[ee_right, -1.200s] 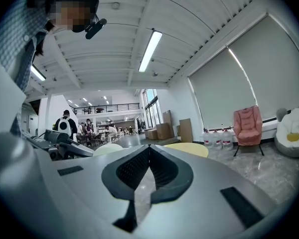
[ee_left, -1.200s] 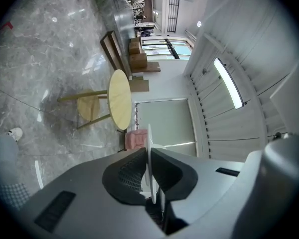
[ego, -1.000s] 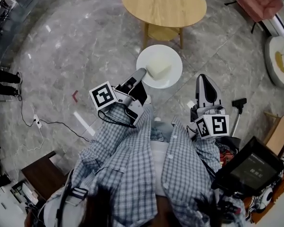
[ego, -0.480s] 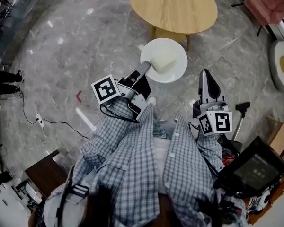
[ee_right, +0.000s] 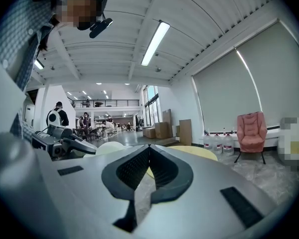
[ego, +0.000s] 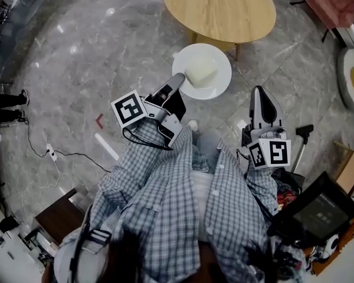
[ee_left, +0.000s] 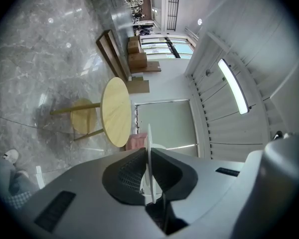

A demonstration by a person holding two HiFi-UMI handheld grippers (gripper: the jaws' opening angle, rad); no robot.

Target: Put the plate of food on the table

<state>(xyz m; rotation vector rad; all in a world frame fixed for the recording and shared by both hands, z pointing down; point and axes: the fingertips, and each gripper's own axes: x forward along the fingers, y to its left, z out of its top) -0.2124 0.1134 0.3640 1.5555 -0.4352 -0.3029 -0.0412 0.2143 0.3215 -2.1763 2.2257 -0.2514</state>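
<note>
The left gripper (ego: 178,79) holds a white plate (ego: 209,87) by its near rim. In the left gripper view its fingers (ee_left: 131,176) are clamped on the plate's thin edge (ee_left: 149,146), which runs up between them. A pale block of food (ego: 200,72) sits on the plate, a little toward the gripper's side of centre. The plate is in the air over the grey marble floor (ego: 94,52), level, just before the near edge of the oval wooden surface (ego: 219,7) and not on it. The surface top is bare.

The right gripper (ego: 258,94) is well apart from the plate, to its right and nearer the person. Its fingers (ee_right: 134,171) are closed, tips meeting, with nothing between them. A pink chair (ego: 336,2) stands beyond the surface at the far right.
</note>
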